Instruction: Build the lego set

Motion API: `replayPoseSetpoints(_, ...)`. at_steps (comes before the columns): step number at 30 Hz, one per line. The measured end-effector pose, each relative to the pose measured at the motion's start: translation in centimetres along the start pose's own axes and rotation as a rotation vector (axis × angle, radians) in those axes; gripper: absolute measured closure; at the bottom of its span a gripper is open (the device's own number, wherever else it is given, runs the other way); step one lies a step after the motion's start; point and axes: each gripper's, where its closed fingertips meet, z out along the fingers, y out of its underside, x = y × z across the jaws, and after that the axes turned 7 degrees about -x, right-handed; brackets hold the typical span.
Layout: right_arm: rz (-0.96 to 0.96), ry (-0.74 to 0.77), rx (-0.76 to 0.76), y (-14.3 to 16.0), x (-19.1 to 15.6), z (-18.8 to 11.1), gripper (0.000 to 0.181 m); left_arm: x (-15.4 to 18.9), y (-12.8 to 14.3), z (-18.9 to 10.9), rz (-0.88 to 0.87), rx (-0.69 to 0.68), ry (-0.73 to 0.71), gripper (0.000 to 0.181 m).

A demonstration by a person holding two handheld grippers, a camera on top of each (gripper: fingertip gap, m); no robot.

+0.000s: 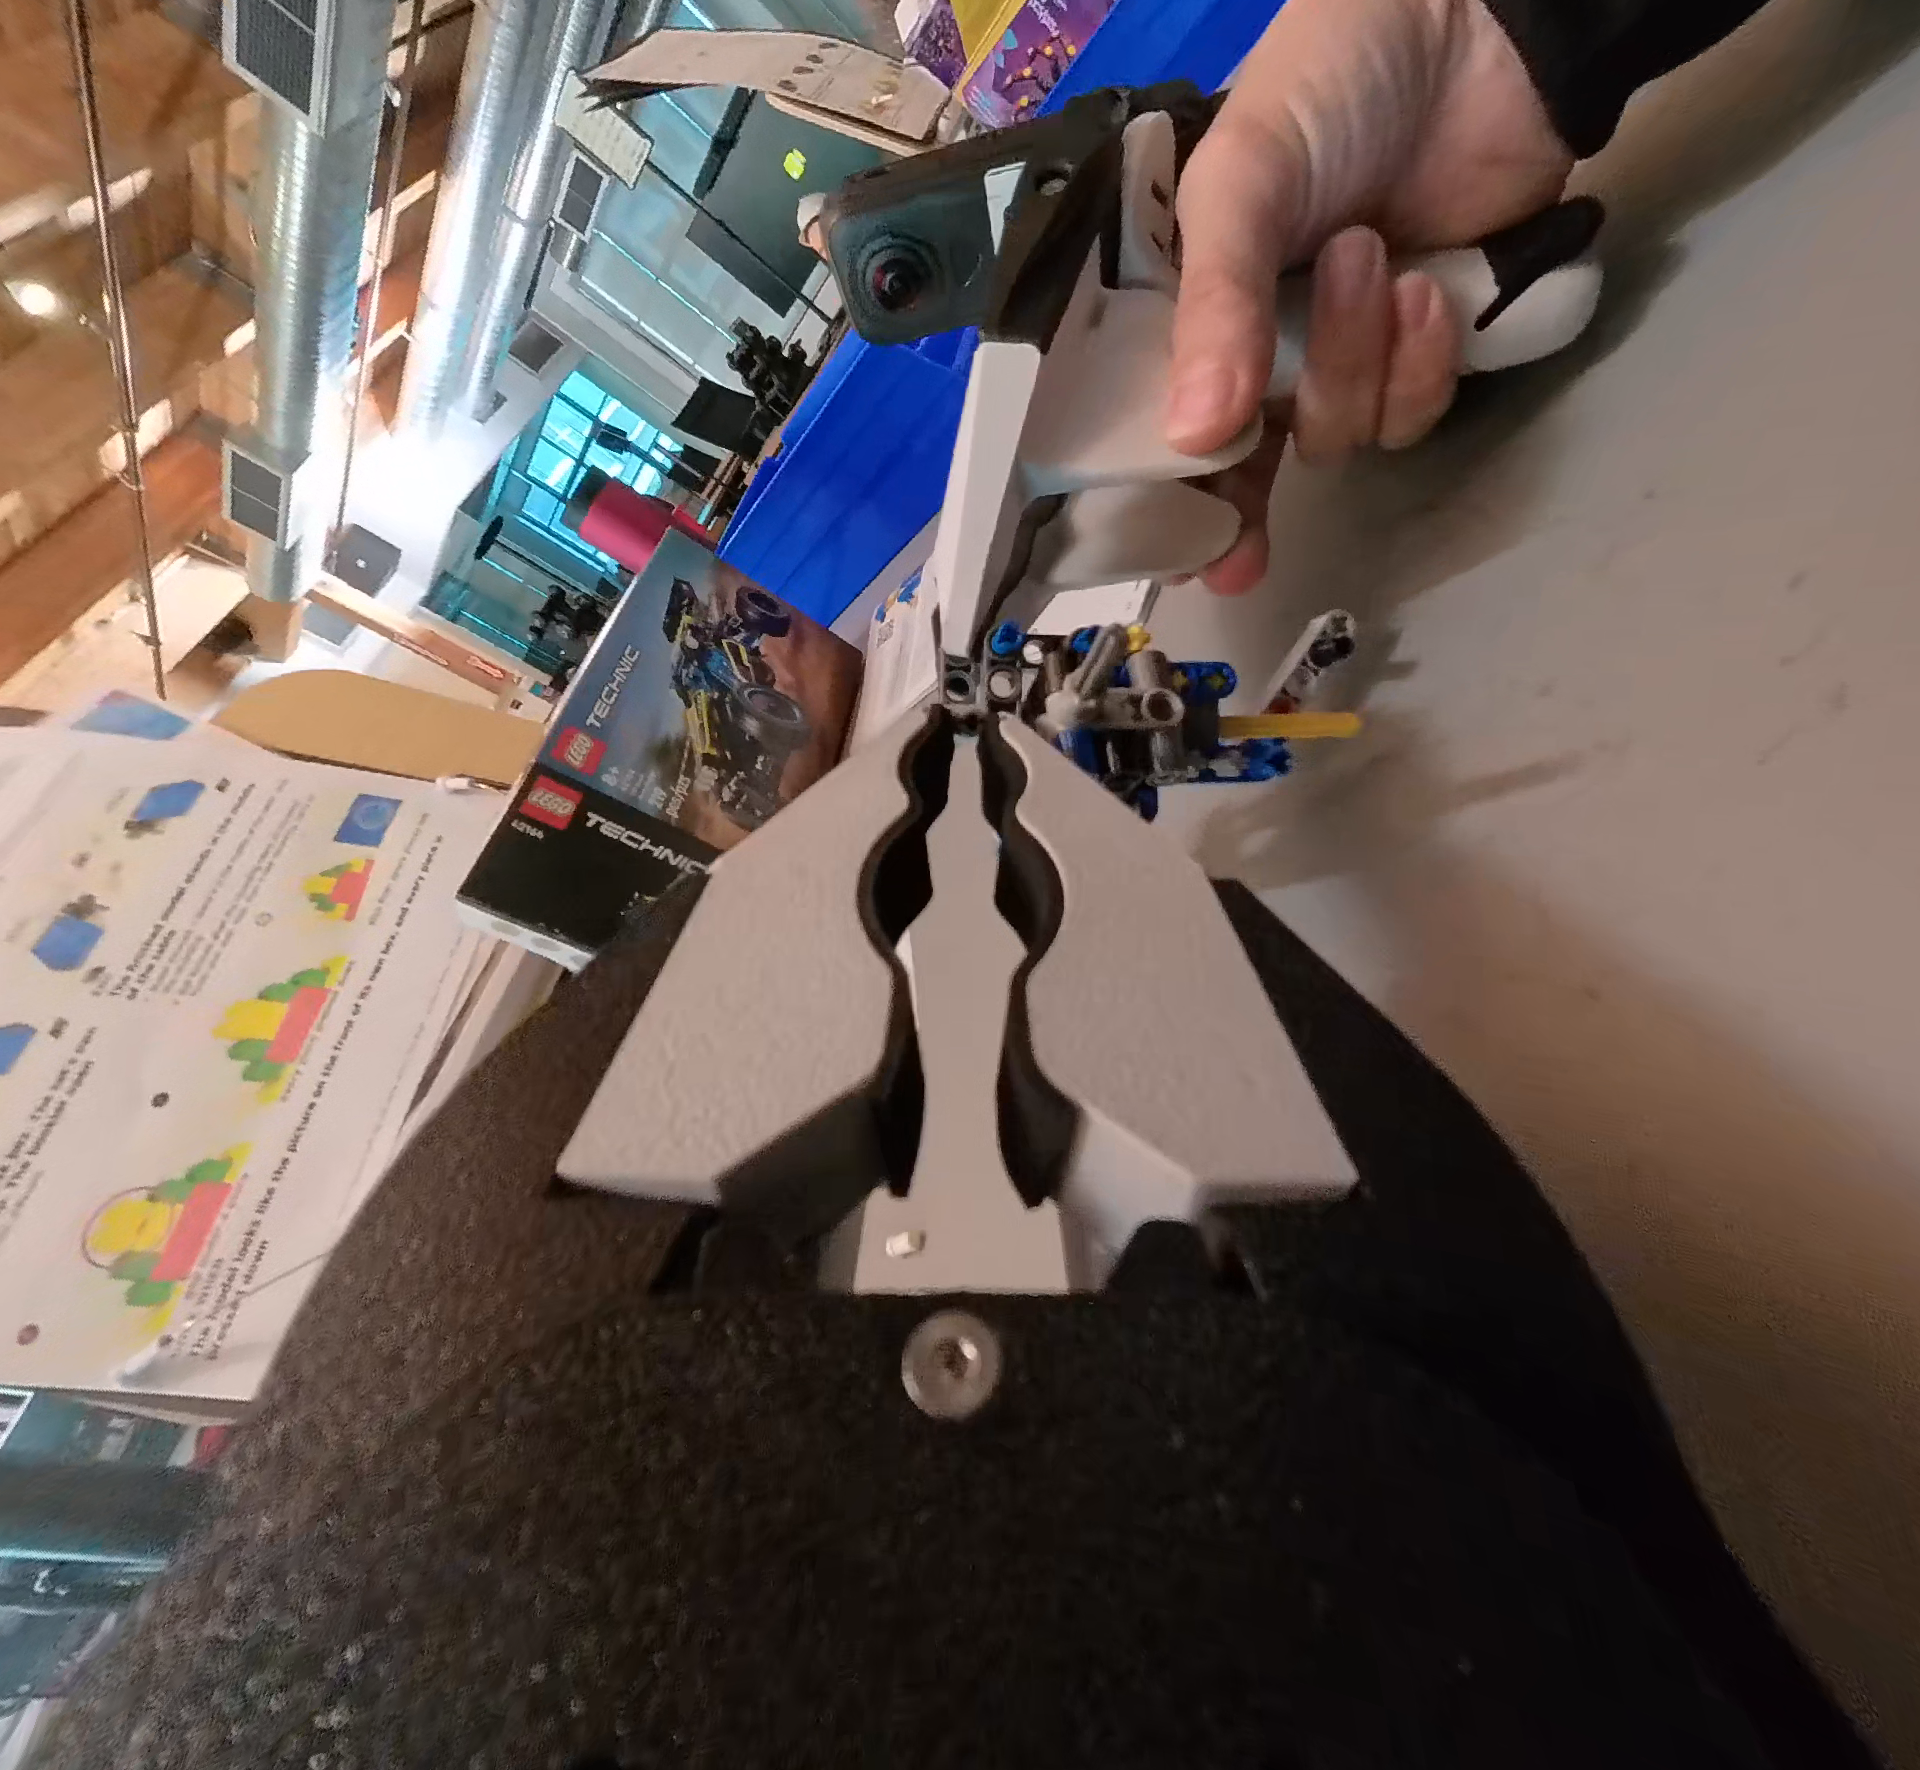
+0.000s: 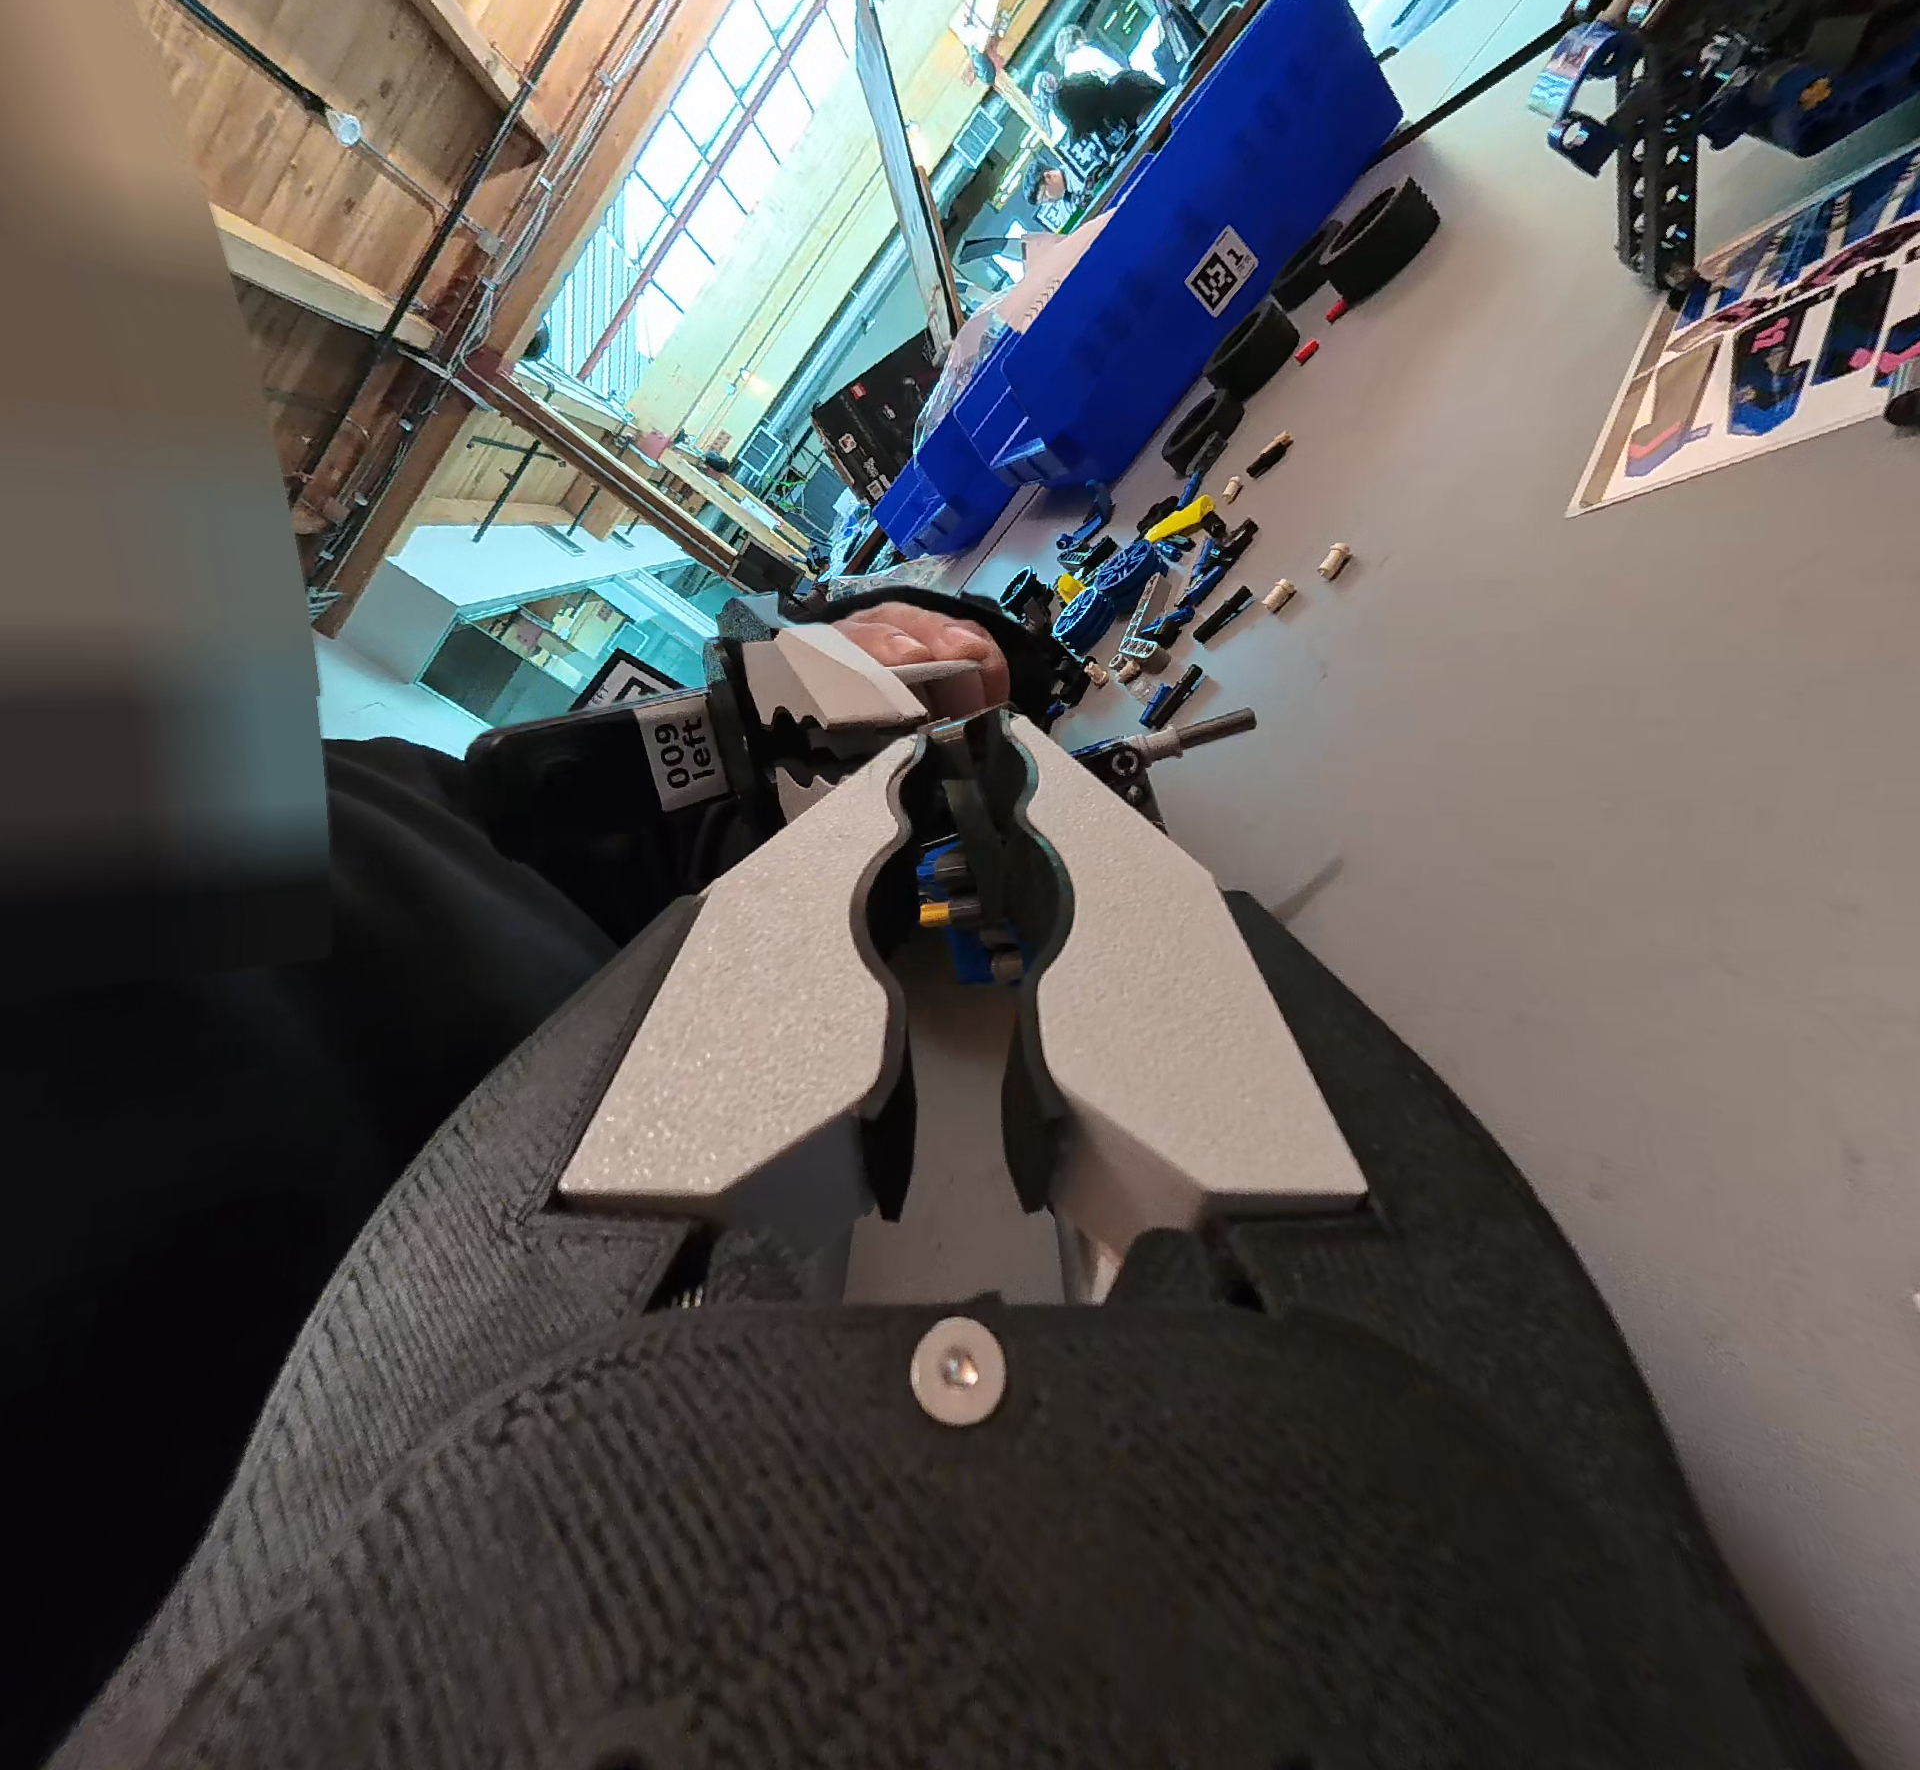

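A small blue and grey Lego sub-assembly point(image 1: 1132, 712) with a yellow axle point(image 1: 1288, 725) is held above the grey table point(image 1: 1662, 681). My left gripper point(image 1: 971, 728) is shut on a dark grey beam at its near end. My right gripper point(image 1: 958, 655), held by a hand, comes down from above and grips the same end. In the right wrist view the right gripper point(image 2: 966, 733) is shut on the sub-assembly point(image 2: 971, 889), which shows between its fingers. The left gripper point(image 2: 925, 707) meets it from the left.
A Lego set box point(image 1: 675, 764) and printed instruction sheets point(image 1: 208, 993) lie at the left. Blue bins point(image 2: 1143, 307) stand at the back. Black tyres point(image 2: 1382, 234), several loose parts point(image 2: 1164, 577), a larger part-built model point(image 2: 1714, 58) and a sticker sheet point(image 2: 1766, 349) lie on the table. The tips of both grippers are at nearly the same place. Left tips and right tips are each some 20 cm from the larger part-built model point(image 2: 1714, 58).
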Motion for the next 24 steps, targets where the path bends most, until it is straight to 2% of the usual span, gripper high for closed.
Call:
replayPoseSetpoints(5, -0.004, -0.012, 0.025, -0.4, -0.2, -0.1, 0.172, -0.1, -0.3, 0.1, 0.042, 0.001, -0.015, 0.178)
replayPoseSetpoints(9, -0.002, -0.048, -0.007, 0.0, -0.6, 0.3, 0.176, 0.1, 0.8, 0.6, 0.032, -0.05, -0.008, 0.178)
replayPoseSetpoints(11, -0.066, 0.008, -0.068, 1.0, -0.5, 1.0, 0.181, -0.3, 1.3, 0.6, 0.025, -0.069, -0.018, 0.178)
replayPoseSetpoints(12, -0.068, 0.061, -0.043, 0.7, 0.2, 0.9, 0.181, -0.4, 1.1, 0.5, 0.012, -0.047, -0.014, 0.178)
replayPoseSetpoints(14, -0.036, 0.028, -0.016, 0.3, 0.0, 0.3, 0.181, -0.2, 1.2, 0.4, -0.01, -0.043, 0.013, 0.178)
replayPoseSetpoints(19, -0.086, 0.122, -0.125, 1.7, 1.0, 0.6, 0.181, 0.3, 2.0, 0.5, -0.12, -0.052, 0.08, 0.178)
replayPoseSetpoints(24, -0.204, 0.293, -0.114, 0.1, 1.5, -0.8, 0.181, -0.6, 2.8, 0.4, -0.259, -0.053, 0.074, 0.178)
